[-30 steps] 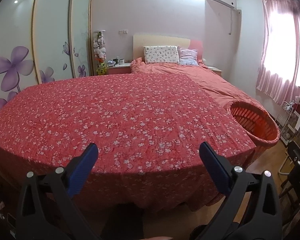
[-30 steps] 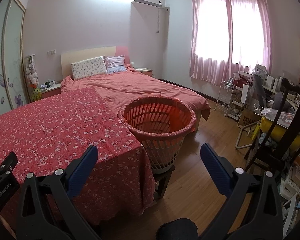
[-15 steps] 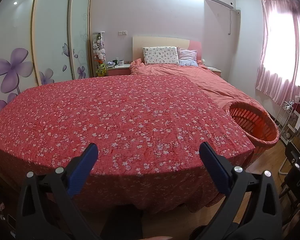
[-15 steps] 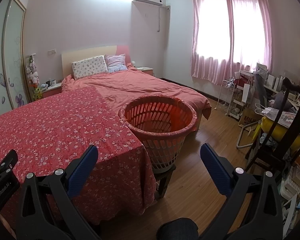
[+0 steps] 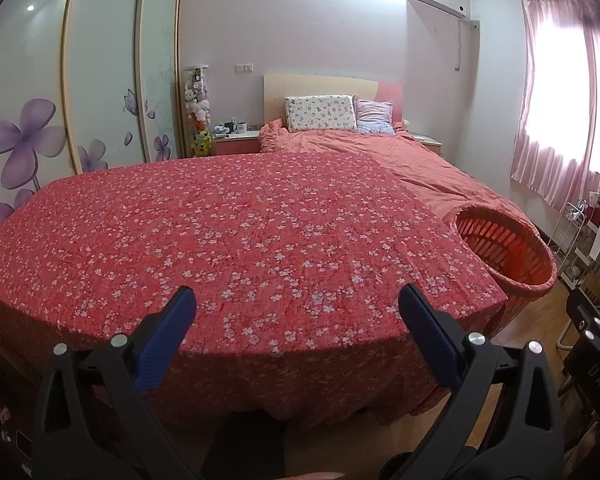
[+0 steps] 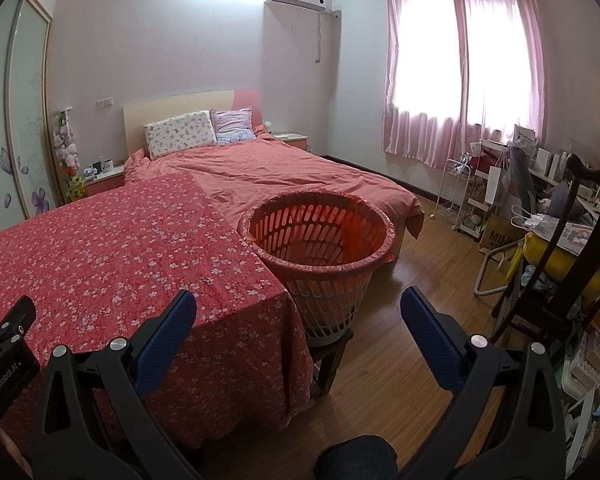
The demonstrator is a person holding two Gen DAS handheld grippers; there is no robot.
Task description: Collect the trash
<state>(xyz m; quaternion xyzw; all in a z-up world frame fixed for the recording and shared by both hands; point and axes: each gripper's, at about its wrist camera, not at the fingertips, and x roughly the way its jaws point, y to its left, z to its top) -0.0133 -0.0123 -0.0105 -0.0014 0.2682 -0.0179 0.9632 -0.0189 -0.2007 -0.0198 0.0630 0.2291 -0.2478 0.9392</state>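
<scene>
Left gripper (image 5: pixel 296 300): jaws apart, empty, near edge of floral red cloth (image 5: pixel 240 240). Right gripper (image 6: pixel 298 304): jaws apart, empty. Orange basket (image 6: pixel 320 248) right of cloth corner, on stool (image 6: pixel 328 364), touching bed (image 6: pixel 300 176).

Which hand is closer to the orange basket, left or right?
Right. The basket sits nearly straight ahead of the right gripper, while it lies far off to the side of the left gripper. Both are open and empty.
</scene>
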